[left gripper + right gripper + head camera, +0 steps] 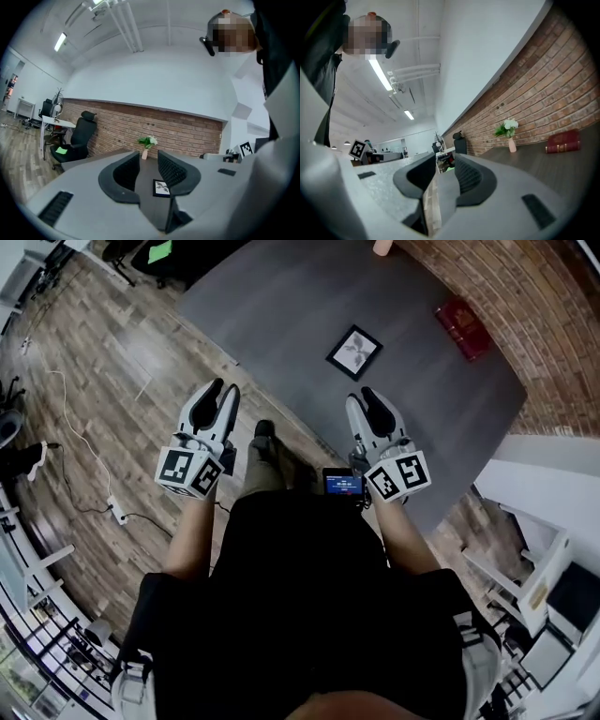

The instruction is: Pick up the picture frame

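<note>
The picture frame (pixel 353 352), black-edged with a white print of a plant, lies flat on the dark grey table (pixel 281 306). The left gripper view shows the frame (pixel 161 188) small and far off between the jaws, against the right-hand one. My left gripper (pixel 223 390) hangs over the wooden floor short of the table's near edge. My right gripper (pixel 362 397) is held over the table's near edge, below the frame. Both are open by a narrow gap with nothing in them. In their own views, the left gripper (pixel 149 161) and right gripper (pixel 445 161) hold only air.
A red book (pixel 461 327) lies on the table's right side by the brick wall (pixel 525 315). A pink vase of flowers (pixel 145 153) stands at the far end. A black office chair (pixel 79 136) is at the left. A power strip (pixel 117 512) and cable lie on the floor.
</note>
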The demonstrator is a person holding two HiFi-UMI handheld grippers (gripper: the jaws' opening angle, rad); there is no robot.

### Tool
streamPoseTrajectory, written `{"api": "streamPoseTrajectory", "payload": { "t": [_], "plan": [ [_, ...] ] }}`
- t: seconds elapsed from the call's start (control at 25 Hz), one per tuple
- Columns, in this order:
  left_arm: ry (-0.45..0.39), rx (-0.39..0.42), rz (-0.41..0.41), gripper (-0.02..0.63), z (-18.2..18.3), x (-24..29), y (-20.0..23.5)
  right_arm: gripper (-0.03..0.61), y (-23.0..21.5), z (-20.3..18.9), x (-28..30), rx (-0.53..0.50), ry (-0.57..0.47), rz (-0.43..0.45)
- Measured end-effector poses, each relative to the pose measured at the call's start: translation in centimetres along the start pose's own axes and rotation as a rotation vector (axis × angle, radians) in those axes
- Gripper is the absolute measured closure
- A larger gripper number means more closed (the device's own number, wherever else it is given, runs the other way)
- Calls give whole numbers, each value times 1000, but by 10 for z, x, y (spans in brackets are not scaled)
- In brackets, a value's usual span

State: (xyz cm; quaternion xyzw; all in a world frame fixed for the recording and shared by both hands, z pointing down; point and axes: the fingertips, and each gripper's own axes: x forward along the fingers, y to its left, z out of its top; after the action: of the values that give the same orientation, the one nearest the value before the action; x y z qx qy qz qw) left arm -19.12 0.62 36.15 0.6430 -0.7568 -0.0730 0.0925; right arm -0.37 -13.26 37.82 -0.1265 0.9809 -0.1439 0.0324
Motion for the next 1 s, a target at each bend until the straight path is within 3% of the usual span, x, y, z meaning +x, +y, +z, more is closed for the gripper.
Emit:
{"api": "streamPoseTrajectory", "payload": {
  "t": [0.56, 0.8, 1.0],
  "plan": [
    [178, -60, -469, 503, -5, 200, 68, 449, -79, 8, 98, 67, -21, -428],
    [329, -85, -677, 503, -39, 252, 53, 449, -99, 11, 93, 71, -16, -620],
    [494, -87, -805, 502, -78, 272, 15, 449, -116, 2, 75, 108, 3, -701]
  ]
}}
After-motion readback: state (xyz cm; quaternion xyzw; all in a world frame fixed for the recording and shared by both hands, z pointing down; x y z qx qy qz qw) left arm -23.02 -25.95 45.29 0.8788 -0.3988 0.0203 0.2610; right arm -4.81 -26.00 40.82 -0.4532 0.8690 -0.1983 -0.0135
